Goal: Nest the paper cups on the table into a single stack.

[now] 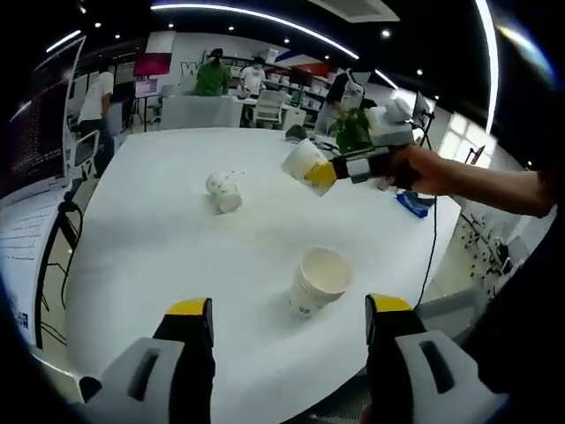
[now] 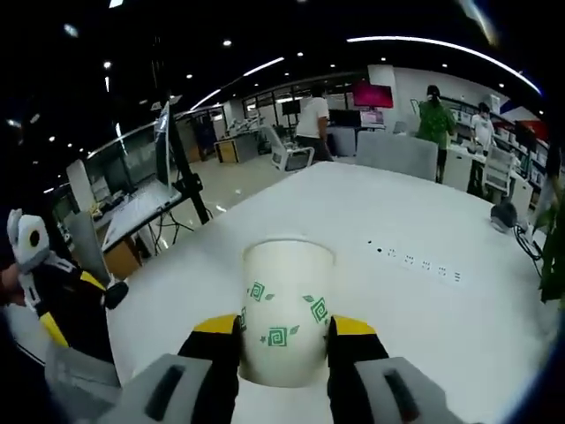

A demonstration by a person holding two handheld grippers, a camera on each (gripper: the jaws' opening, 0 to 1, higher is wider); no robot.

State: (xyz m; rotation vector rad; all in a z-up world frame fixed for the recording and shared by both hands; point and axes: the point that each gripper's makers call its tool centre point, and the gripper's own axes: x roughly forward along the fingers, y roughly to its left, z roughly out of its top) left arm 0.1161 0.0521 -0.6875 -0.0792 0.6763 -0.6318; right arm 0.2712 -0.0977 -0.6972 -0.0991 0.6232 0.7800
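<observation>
The right gripper (image 2: pixel 282 340) pinches a white paper cup with green square-spiral prints (image 2: pixel 287 309) between its yellow-tipped jaws, clamped on the cup's lower wall; in the left gripper view the same gripper (image 1: pixel 331 170) carries that cup (image 1: pixel 305 163) tilted in the air above the far right part of the round white bench (image 1: pixel 159 256). The left gripper (image 1: pixel 290 322) has its jaws spread wide and holds nothing; it hovers at the near edge of the bench. Just beyond its jaws stands a short stack of white paper cups (image 1: pixel 318 281), mouth up and leaning slightly. A single white paper cup with faint green marks (image 1: pixel 224 191) lies on its side farther off to the left, well apart from the stack. The step in hand is judged to be nesting the carried cup into the stack. To do it well, bring the cup base-down directly over the stack's open mouth, align the two axes, lower until the walls seat, then release. Keep the pinch light: the thin wall will likely crumple. The spread left jaws can steady the stack if it tips.
</observation>
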